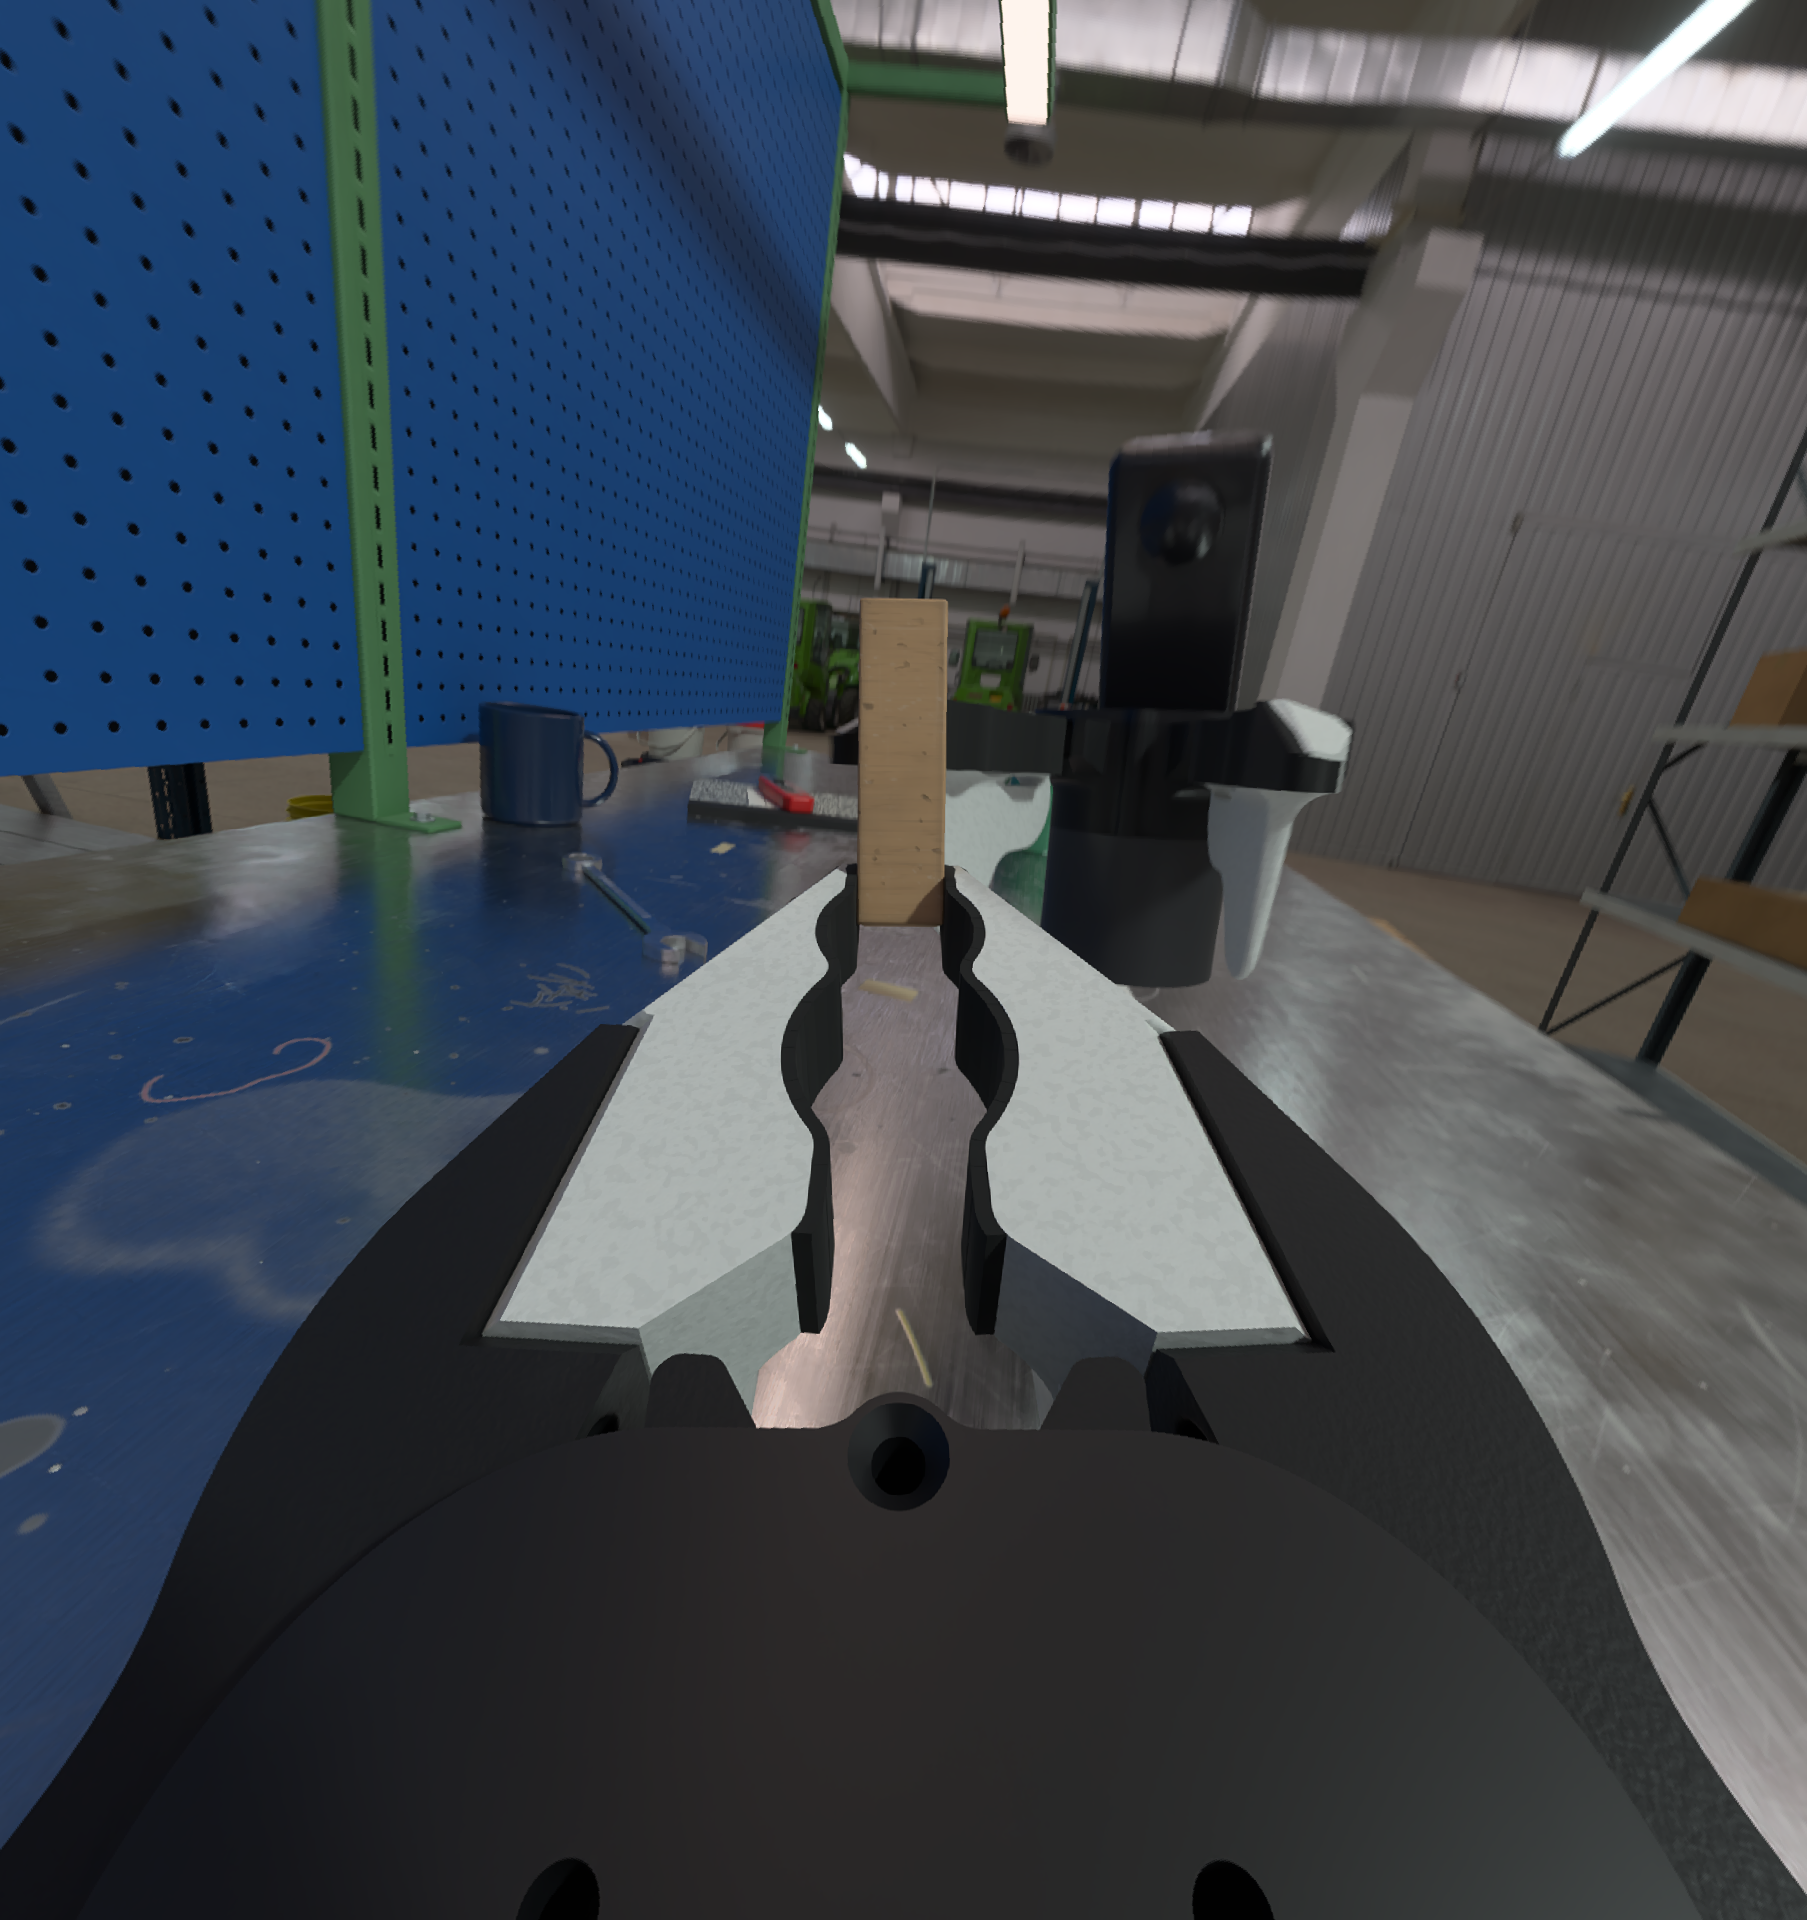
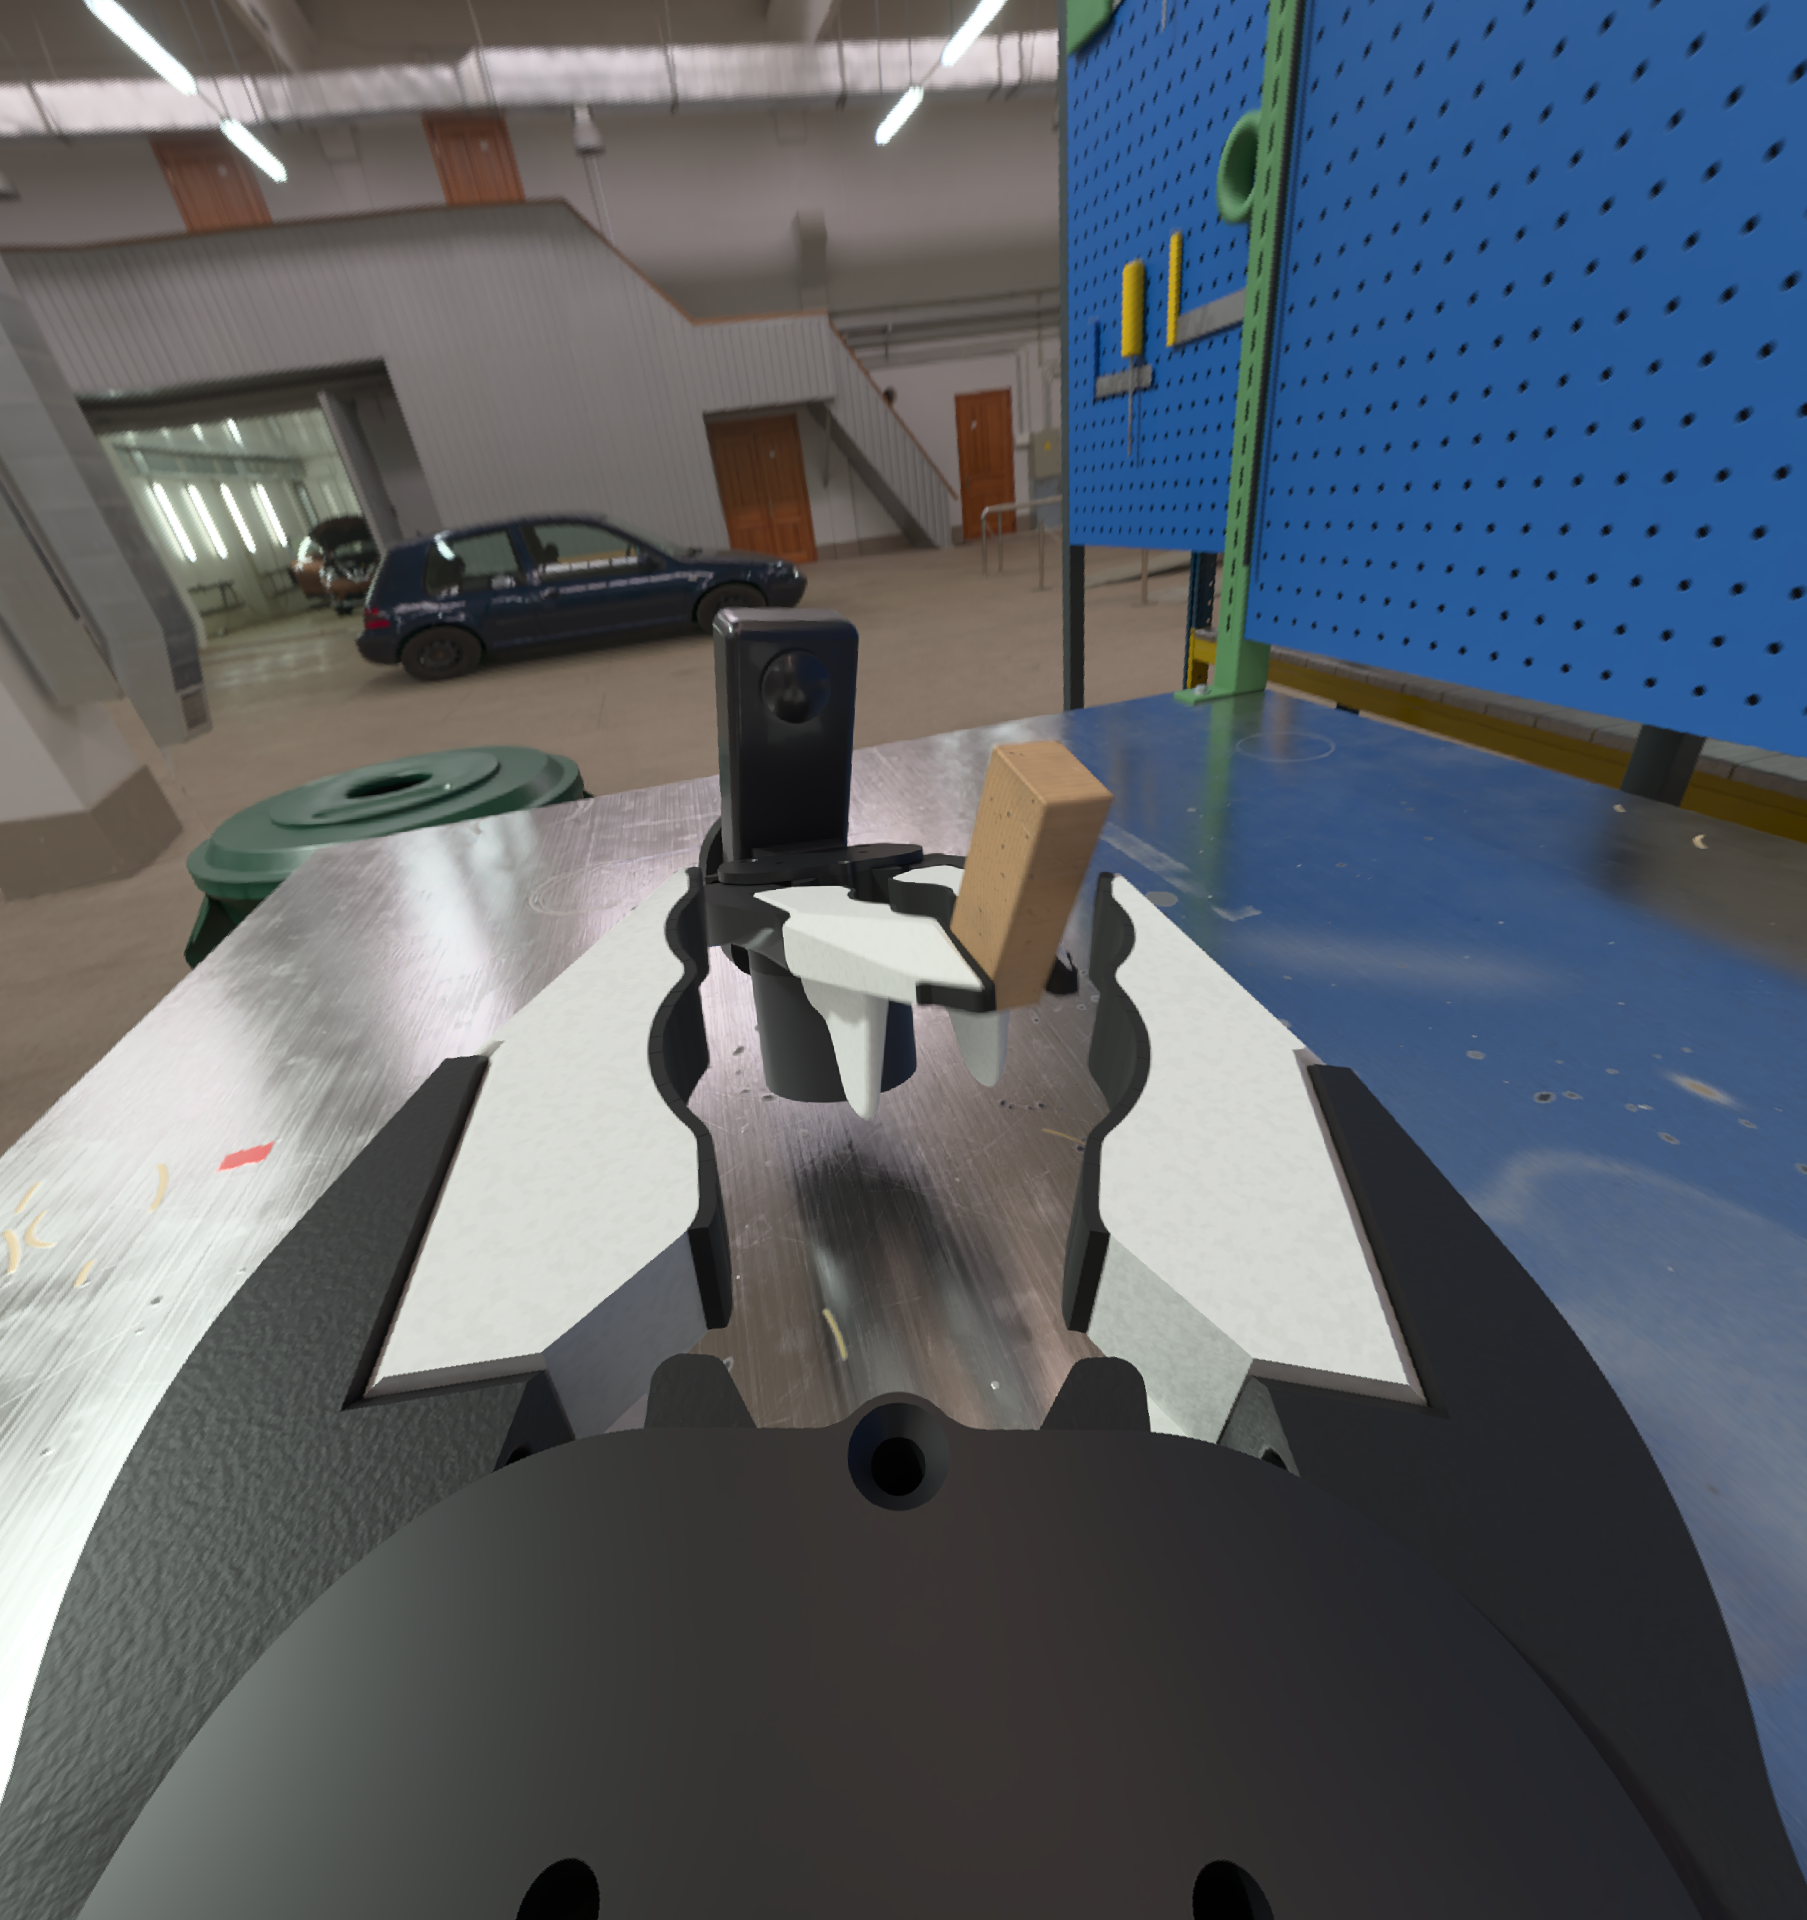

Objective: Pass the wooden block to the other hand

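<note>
The wooden block [image 1: 903, 758] stands upright, pinched at its lower end between the tips of my left gripper [image 1: 901, 902], which is shut on it above the metal workbench [image 1: 1398, 1143]. My right gripper [image 1: 1138, 894] faces it from just behind and to the right. In the right wrist view my right gripper [image 2: 899, 904] is open and empty. The left gripper [image 2: 982, 987] holds the tilted block [image 2: 1029, 873] just ahead, close to my right fingertip [image 2: 1112, 914]. I cannot tell whether the block is between my right fingers.
A blue pegboard [image 1: 566, 364] stands along the bench's back, with yellow-handled tools [image 2: 1133, 301] hung on it. A blue mug [image 1: 535, 764], a wrench [image 1: 629, 904] and a red-handled tool [image 1: 785, 795] lie near it. A green bin [image 2: 390, 810] and shelving [image 1: 1792, 831] stand off the bench.
</note>
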